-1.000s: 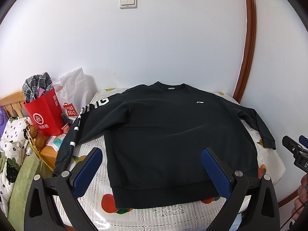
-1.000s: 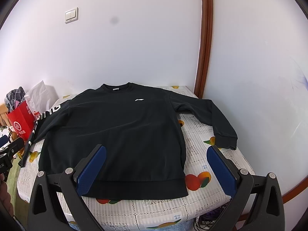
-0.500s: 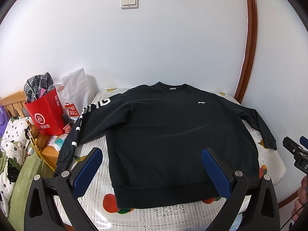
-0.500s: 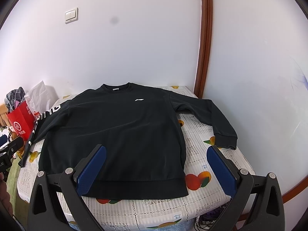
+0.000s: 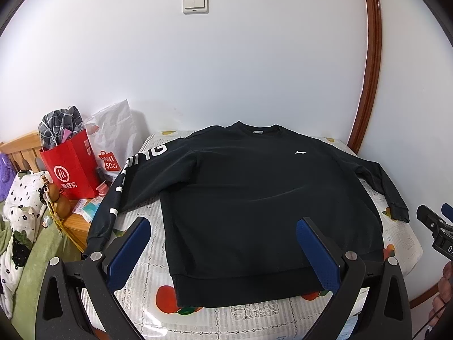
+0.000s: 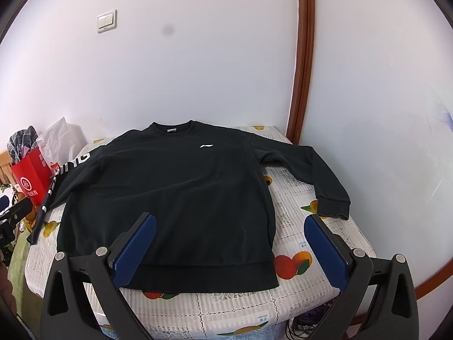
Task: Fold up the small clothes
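Note:
A black sweatshirt (image 5: pixel 254 198) lies flat, front up, on a table with a fruit-print cloth (image 5: pixel 147 269); it also shows in the right wrist view (image 6: pixel 175 198). Its left sleeve with white letters (image 5: pixel 113 206) hangs over the table's left edge. Its right sleeve (image 6: pixel 320 178) lies on the cloth, cuff near the right edge. My left gripper (image 5: pixel 223 226) is open and empty, above the hem. My right gripper (image 6: pixel 230 223) is open and empty, above the hem's right part.
A red paper bag (image 5: pixel 70 170) and a white plastic bag (image 5: pixel 113 141) stand left of the table on a wooden stand (image 5: pixel 73 221). White walls and a brown door frame (image 6: pixel 303 56) close in behind and to the right. Cables (image 6: pixel 305 325) lie below the table.
The view shifted slightly; the sweatshirt has not moved and both grippers stay open.

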Demonstrator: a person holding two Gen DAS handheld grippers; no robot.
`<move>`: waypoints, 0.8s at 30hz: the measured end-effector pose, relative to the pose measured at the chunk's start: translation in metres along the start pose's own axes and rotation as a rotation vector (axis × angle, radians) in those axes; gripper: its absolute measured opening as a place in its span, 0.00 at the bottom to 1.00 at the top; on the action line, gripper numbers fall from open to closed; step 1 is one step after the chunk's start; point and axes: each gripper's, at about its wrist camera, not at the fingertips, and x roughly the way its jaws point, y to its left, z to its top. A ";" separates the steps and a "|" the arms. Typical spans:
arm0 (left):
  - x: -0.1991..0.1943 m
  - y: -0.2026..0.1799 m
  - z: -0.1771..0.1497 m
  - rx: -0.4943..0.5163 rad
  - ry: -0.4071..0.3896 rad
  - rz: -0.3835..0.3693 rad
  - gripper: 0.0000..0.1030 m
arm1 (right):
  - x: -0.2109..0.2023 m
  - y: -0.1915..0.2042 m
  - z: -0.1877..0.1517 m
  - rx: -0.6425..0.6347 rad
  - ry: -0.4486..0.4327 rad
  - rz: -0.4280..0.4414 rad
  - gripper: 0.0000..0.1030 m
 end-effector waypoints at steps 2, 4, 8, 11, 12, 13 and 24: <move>0.000 0.001 0.000 -0.001 -0.004 0.012 1.00 | 0.000 0.000 0.000 0.002 -0.002 0.002 1.00; 0.000 0.001 -0.001 -0.003 -0.005 0.015 1.00 | 0.001 0.002 0.000 0.002 -0.002 0.002 1.00; 0.000 0.003 0.001 -0.010 -0.021 0.002 1.00 | 0.002 0.005 0.000 -0.005 -0.005 0.000 1.00; 0.006 0.005 0.005 -0.006 -0.020 0.011 1.00 | 0.005 0.008 0.002 -0.010 -0.003 -0.002 1.00; 0.009 0.005 0.006 -0.003 -0.020 0.015 1.00 | 0.006 0.008 0.002 -0.010 -0.003 -0.004 1.00; 0.012 0.006 0.007 0.001 -0.017 0.023 1.00 | 0.010 0.009 0.002 -0.011 0.001 -0.007 1.00; 0.077 0.045 0.002 -0.031 0.078 0.058 1.00 | 0.069 0.032 0.005 -0.034 0.067 0.012 1.00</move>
